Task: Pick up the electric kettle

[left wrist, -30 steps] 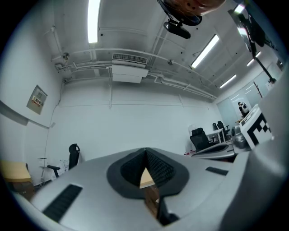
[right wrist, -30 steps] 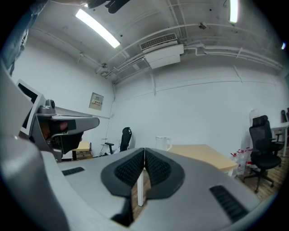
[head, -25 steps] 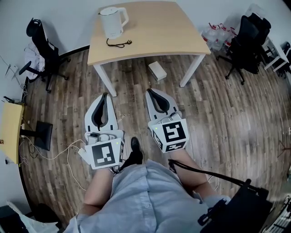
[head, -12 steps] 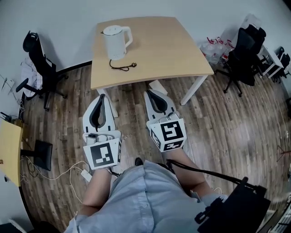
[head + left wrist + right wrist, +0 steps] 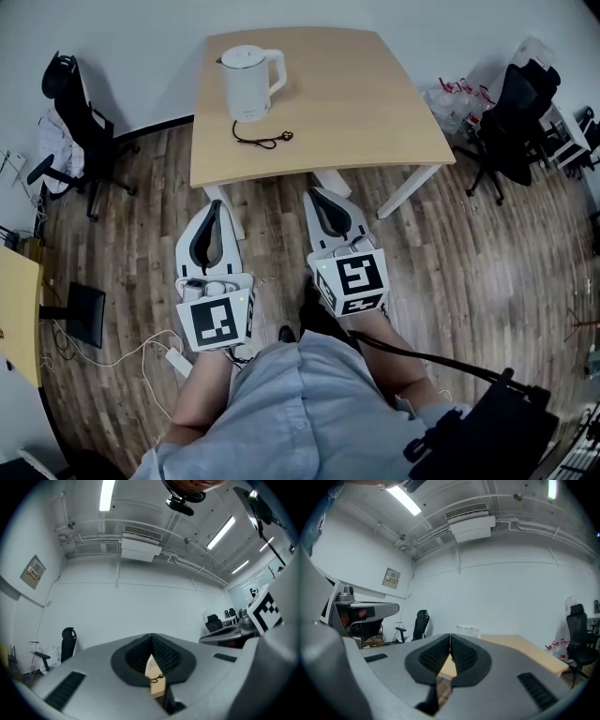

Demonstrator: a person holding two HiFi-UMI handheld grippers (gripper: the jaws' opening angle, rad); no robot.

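So: both pairs shut, nothing gripped; left tongs point(image 5: 214, 205) had their tips pressed together in the left gripper view point(image 5: 151, 639), with only a sliver of table edge and black cord point(image 5: 157, 678) visible through the gap lower down; right tongs point(image 5: 322, 193) were likewise closed tip to tip point(image 5: 450, 637) and empty; each carried its marker cube at the rear; the two sat side by side over the wood floor point(image 5: 469, 272), pointing at the near edge of the table point(image 5: 375, 103), tips just short of it in the head view; white kettle point(image 5: 248, 82) stood upright on the far-left part of the table, handle to the right, well apart from both tongs; the cord point(image 5: 262, 141) lay loose on the table just in front of the kettle; the kettle also showed beyond the closed tips in the right gripper view point(image 5: 467, 630); a black office chair point(image 5: 75, 103) stood by the wall on the left and another point(image 5: 516, 112) on the right.
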